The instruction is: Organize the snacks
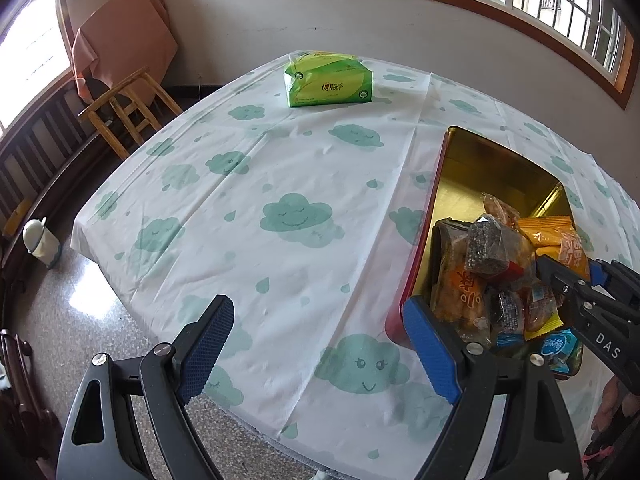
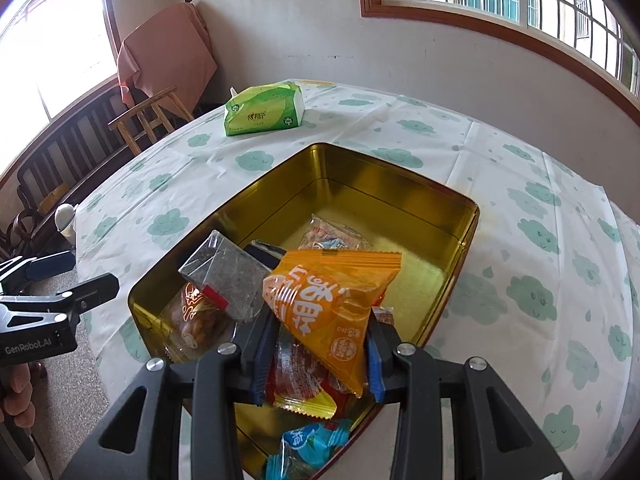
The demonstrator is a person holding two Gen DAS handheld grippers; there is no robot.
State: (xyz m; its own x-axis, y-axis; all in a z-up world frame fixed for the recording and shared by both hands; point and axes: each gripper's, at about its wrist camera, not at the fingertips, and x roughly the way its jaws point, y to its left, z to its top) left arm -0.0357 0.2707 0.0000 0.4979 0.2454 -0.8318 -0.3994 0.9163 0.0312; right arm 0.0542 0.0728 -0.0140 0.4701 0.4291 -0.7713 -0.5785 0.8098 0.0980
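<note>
While the right tool is clamped on an orange snack packet, it holds that packet above the near end of a gold-lined tin on the counter. Several other wrapped snacks lie heaped in the tin's near half, among them a dark speckled bar and a blue packet; its far half is bare. At the tin's left, the left tool hangs with its 2 fingers wide apart, gripping nothing. A green tissue pack sits well apart at the counter's far side.
</note>
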